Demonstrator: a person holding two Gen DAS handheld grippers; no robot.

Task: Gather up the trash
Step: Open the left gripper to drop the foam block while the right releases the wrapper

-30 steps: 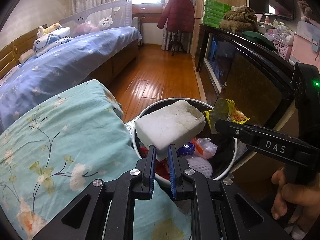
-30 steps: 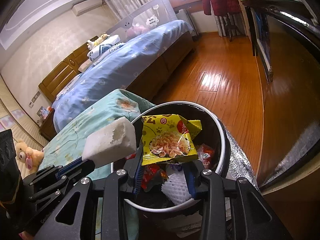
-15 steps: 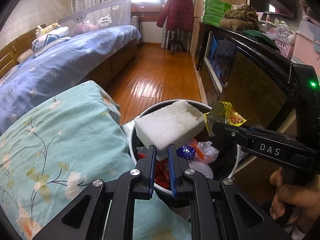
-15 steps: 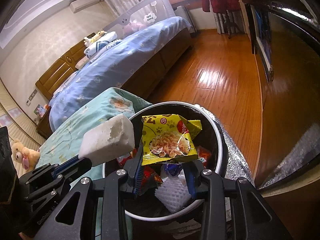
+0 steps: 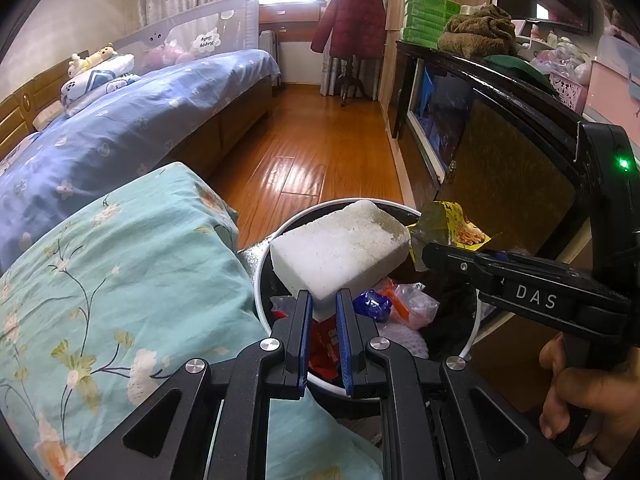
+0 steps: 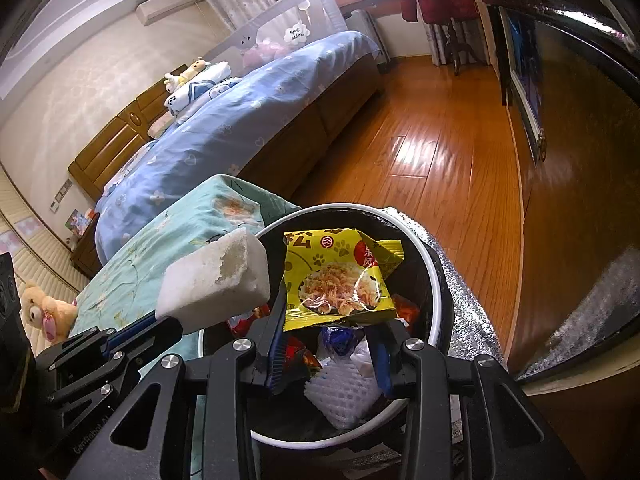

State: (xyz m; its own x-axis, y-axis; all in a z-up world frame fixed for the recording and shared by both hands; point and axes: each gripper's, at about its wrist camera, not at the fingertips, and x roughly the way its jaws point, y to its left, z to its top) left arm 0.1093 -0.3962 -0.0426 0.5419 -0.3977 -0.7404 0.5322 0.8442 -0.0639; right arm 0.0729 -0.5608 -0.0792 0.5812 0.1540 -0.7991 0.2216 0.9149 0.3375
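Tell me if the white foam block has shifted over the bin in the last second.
No. The white foam block, clamped in the left gripper, sits over the trash bin rim's same near-left part as before.

The trash bin [image 6: 434,280] stands on the floor [image 6: 432,152] between the bed corner [image 5: 132,264] on its left and the cabinet [image 5: 504,176] on its right. Wrappers and a foam net [image 6: 340,396] lie inside it. Above its opening, the foam block [image 5: 340,248] is left of the snack bag [image 6: 340,276].
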